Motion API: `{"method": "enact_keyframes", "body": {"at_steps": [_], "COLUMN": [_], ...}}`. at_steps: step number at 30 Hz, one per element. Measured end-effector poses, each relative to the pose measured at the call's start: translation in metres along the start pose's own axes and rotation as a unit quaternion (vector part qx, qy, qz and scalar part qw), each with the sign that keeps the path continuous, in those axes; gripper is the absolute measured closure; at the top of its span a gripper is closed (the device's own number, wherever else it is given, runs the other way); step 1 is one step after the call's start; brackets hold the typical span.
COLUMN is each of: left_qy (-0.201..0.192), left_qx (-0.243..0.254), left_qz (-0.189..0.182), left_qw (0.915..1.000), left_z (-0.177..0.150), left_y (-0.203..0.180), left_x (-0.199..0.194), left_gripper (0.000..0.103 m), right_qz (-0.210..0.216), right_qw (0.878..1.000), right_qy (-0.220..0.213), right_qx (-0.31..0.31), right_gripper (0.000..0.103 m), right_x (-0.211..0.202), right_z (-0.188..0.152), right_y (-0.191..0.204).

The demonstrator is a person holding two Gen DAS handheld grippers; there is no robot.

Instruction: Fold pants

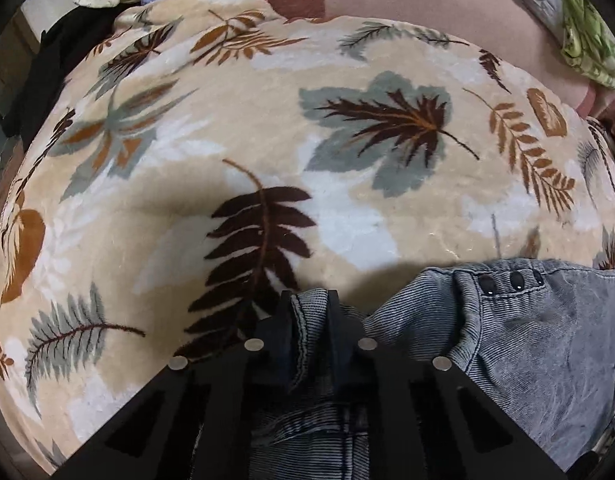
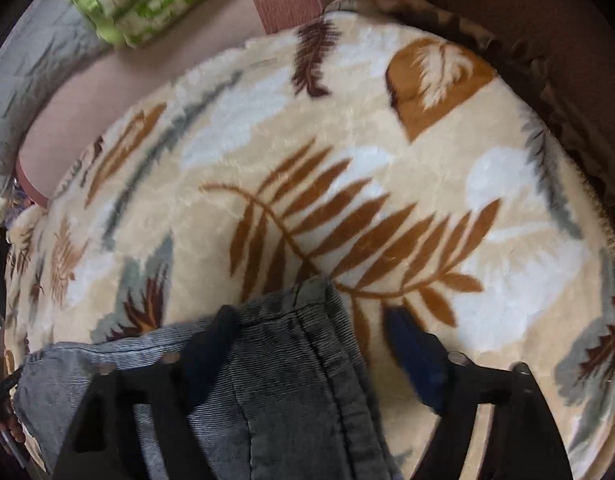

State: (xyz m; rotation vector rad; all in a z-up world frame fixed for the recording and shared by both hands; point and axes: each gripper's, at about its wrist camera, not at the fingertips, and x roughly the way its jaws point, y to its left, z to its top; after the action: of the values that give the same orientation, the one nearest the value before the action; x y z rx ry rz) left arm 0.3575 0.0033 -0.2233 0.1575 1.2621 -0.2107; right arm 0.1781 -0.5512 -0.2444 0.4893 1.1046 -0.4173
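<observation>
Nearest the left wrist camera, the left gripper has its black fingers pinched on a bunched edge of the faded grey-blue corduroy-ribbed denim pants, beside the waistband with its dark snap studs. In the right wrist view, the right gripper stands spread, one finger on the pants' corner and the blue-padded one on the bedding; nothing is pressed between them. The pants lie at the near edge of the cream plush leaf-patterned blanket. Beyond lies a green-and-white patterned cloth. Judgement: folding barely begun; one corner secured, second grasp and all folds outstanding.
</observation>
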Motion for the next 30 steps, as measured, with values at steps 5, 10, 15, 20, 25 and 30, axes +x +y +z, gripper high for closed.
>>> {"method": "enact_keyframes", "body": {"at_steps": [5, 10, 15, 20, 25, 30], "left_qy": [-0.028, -0.071, -0.120, -0.138, -0.170, -0.180], "left_qx": [-0.001, -0.018, -0.018, -0.014, -0.012, -0.021], "left_qz": [-0.016, -0.036, -0.060, -0.073, -0.088, -0.094], "left_qw": [0.9995, 0.9967, 0.9908, 0.9877, 0.9813, 0.9790], "left_z": [-0.003, -0.004, -0.015, -0.033, -0.074, -0.129], "left_y": [-0.001, 0.021, 0.033, 0.038, 0.042, 0.060], "left_x": [-0.020, -0.057, -0.109, -0.137, -0.167, -0.182], "left_gripper": [0.092, 0.092, 0.092, 0.092, 0.092, 0.092], "right_qz": [-0.001, 0.040, 0.075, 0.089, 0.107, 0.123], "right_qw": [1.000, 0.997, 0.993, 0.991, 0.987, 0.984], "right_qy": [-0.021, -0.059, -0.088, -0.103, -0.121, -0.129], "right_qx": [-0.022, -0.013, -0.016, -0.014, -0.006, 0.007], "right_gripper": [0.087, 0.086, 0.087, 0.087, 0.087, 0.087], "right_x": [-0.018, -0.057, -0.101, -0.129, -0.160, -0.183], "right_z": [-0.001, -0.007, -0.019, -0.037, -0.072, -0.118], "right_y": [0.012, 0.010, 0.010, 0.003, -0.019, -0.053]}}
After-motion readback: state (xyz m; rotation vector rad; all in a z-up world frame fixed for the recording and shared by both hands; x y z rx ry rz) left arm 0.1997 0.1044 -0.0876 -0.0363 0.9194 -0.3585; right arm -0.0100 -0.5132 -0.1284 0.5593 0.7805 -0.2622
